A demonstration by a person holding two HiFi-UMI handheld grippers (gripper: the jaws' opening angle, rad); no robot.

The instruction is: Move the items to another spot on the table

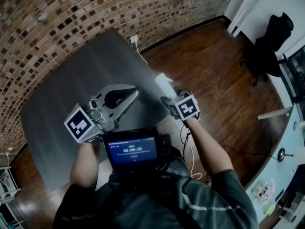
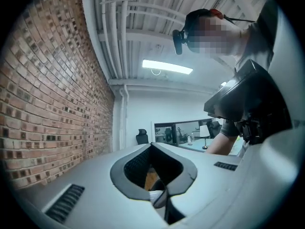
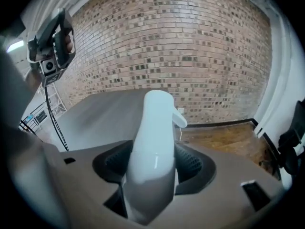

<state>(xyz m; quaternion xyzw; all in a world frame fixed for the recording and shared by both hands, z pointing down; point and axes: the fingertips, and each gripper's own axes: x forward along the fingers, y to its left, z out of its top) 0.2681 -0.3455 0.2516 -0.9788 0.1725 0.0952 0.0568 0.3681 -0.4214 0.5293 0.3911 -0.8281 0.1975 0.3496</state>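
A white spray bottle [image 1: 164, 82] [image 3: 155, 128] is held off the right edge of the dark grey table [image 1: 71, 89] [image 3: 100, 116], nozzle end pointing away from me. My right gripper [image 1: 167, 97] [image 3: 152, 151] is shut on the bottle's body, its pads pressing both sides. Over the table's near middle, my left gripper [image 1: 135, 92] [image 2: 151, 145] is tilted upward with its curved jaws meeting at the tips and nothing between them. It also shows high at the left of the right gripper view [image 3: 52, 37].
A brick wall [image 1: 71, 13] runs behind the table, with a socket [image 1: 134, 39] and a white cable [image 1: 190, 147] trailing over the wooden floor [image 1: 214, 66]. A black chair [image 1: 269, 42] and a light desk [image 1: 286, 142] stand to the right. A screen [image 1: 133, 150] sits at my chest.
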